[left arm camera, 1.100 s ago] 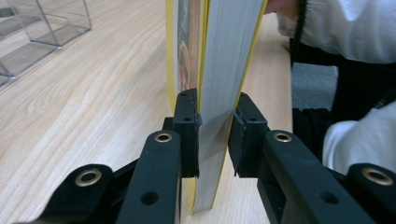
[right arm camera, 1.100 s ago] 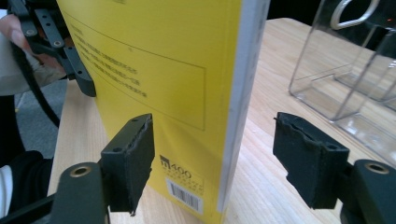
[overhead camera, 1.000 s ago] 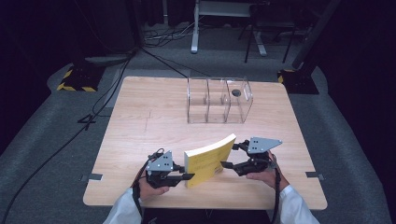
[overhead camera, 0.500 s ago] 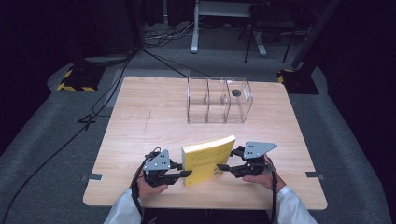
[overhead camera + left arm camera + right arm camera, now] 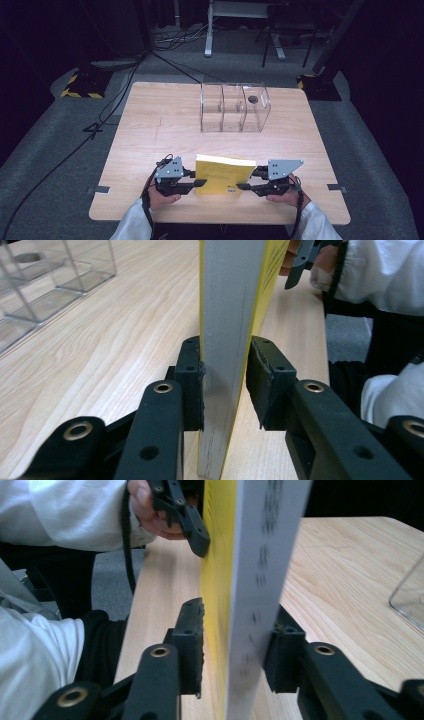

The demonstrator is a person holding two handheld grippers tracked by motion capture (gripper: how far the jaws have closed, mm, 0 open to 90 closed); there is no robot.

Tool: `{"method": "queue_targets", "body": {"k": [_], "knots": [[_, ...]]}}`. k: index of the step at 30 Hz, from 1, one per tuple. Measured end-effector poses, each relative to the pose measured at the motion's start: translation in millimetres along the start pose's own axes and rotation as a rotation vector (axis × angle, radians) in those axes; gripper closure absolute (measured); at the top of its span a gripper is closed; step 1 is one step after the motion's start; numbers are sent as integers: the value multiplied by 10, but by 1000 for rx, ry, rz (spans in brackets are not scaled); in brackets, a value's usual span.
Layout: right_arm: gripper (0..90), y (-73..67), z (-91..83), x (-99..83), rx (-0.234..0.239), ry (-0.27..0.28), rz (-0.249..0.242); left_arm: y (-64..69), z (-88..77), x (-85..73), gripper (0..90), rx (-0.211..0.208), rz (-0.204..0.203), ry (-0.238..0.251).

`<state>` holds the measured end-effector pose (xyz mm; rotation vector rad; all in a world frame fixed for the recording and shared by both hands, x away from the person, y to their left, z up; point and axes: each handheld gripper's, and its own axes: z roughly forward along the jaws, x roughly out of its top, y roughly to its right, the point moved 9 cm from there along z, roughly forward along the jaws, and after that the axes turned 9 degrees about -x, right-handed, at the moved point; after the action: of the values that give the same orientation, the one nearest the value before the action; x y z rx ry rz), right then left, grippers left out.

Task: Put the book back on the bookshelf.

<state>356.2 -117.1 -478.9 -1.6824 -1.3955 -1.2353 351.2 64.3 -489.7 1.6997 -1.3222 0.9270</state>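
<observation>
a yellow book (image 5: 223, 173) stands upright between the left gripper (image 5: 192, 181) and right gripper (image 5: 248, 183), each clamped on an end. it looks stiff, fairly light and smooth-covered, best gripped low.

Grey carpet floor (image 5: 45, 165), cables (image 5: 115, 100), dark, perhaps curtained surroundings
</observation>
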Motion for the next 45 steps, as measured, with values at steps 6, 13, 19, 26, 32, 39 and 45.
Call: {"method": "queue_targets", "body": {"k": [6,13,19,26,32,39,45], "knots": [[652,9,66,48,-42,-10,2,-43,61,37,681,21,-14,14],[704,47,114,-12,-52,12,54,-106,103,90,649,54,-23,37],[754,81,141,-68,-97,-7,44,-163,158,123,606,70,-34,52],[760,81,169,-70,-127,-1,63,-193,166,94,574,106,-31,27],[761,89,172,-70,-155,1,75,-237,112,60,542,162,-40,15],[763,156,150,-87,-192,12,110,-311,-88,-82,484,246,-78,-7],[763,236,93,-119,-217,17,132,-335,-269,-344,417,311,-129,-74]]}}
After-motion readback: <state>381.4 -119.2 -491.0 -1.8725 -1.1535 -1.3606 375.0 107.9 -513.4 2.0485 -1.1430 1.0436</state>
